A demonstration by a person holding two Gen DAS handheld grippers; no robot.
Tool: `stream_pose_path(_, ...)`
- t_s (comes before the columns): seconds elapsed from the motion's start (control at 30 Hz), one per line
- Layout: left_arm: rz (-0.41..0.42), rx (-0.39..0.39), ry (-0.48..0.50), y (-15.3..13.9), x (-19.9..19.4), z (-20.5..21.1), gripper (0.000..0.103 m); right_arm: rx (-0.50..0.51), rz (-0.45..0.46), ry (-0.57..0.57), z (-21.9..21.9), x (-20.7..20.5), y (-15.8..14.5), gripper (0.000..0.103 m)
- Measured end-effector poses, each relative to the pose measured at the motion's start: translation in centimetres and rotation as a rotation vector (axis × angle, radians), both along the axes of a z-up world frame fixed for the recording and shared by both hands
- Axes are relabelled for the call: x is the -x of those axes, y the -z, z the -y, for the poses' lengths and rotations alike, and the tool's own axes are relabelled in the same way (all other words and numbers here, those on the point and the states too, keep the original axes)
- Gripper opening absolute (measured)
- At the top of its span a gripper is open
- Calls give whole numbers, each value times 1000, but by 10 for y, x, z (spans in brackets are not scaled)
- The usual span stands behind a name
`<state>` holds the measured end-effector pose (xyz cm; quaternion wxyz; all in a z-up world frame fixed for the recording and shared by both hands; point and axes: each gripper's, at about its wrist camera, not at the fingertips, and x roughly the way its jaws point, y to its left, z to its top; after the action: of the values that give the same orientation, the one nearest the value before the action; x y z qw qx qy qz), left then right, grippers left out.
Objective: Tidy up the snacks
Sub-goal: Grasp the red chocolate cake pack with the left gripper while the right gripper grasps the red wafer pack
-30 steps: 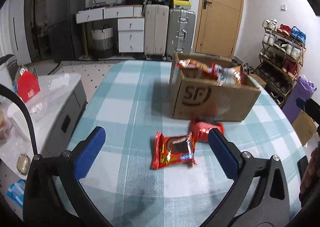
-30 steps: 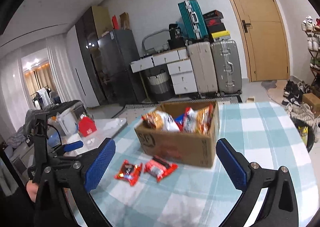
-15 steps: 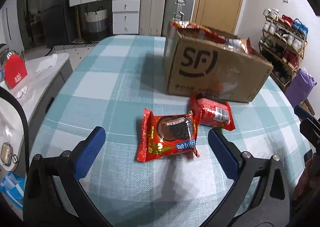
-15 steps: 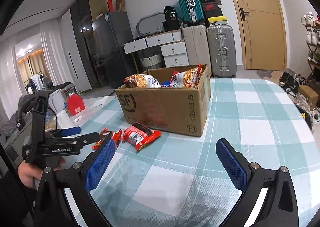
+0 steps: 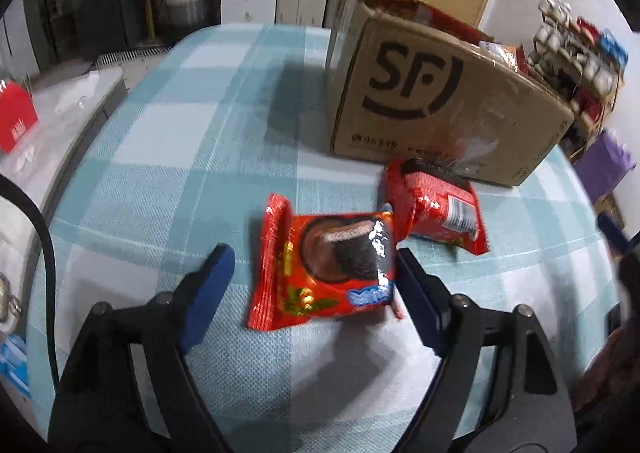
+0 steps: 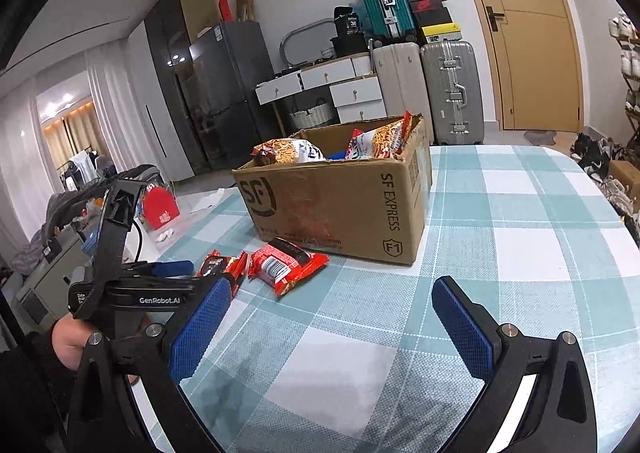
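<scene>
We start on the left. Our left claw [image 5: 310, 277] hangs low over the desk [image 5: 168, 157], and the cookie pack [image 5: 324, 269] lies flat right between its two blue fingers [image 5: 212, 281]. The pack's long side runs away from us, toward the box [image 5: 440, 105]. The right finger looks like it is touching the pack's edge or is just beside it; the left finger has a gap next to it. So this claw is partly apart and not yet squeezing anything. We think the next job is to close on the pack across its short side.

Just past the cookie pack, a bit to the right, lies a second red pack [image 5: 440, 205], resting against the foot of the box. The box already has snack bags [image 6: 372, 139] inside.

Our right claw [image 6: 326, 327] is farther from both packs. It is wide apart, holds nothing, and has only the checked cloth under it. The left claw is the near one.
</scene>
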<state>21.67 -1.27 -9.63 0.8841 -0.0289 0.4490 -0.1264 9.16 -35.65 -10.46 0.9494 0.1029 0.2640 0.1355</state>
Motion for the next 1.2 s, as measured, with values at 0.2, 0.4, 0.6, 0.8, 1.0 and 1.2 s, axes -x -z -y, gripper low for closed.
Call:
stream_pose_path(0.2,-19,50,6,0,-4,-8,46,-2,-1,1,2,-2,0,102)
stream_pose_path(0.4,9,38,12,-3,12,-10,44,-30,5,15,7,1,1,102)
stream_pose_path(0.6,28,22,15,-11,32,-10,44,-70,-9,38,16,0,4,102)
stream_pose_path(0.8,97,-26,7,-19,52,-5,44,-85,-11,49,20,2,4,102)
stream_pose_path(1.0,161,-31,-15,-25,62,-9,44,-79,-18,55,19,2,4,102)
stream_pose_path(1.2,189,12,-18,-23,68,-17,44,-65,-47,72,18,-3,6,102)
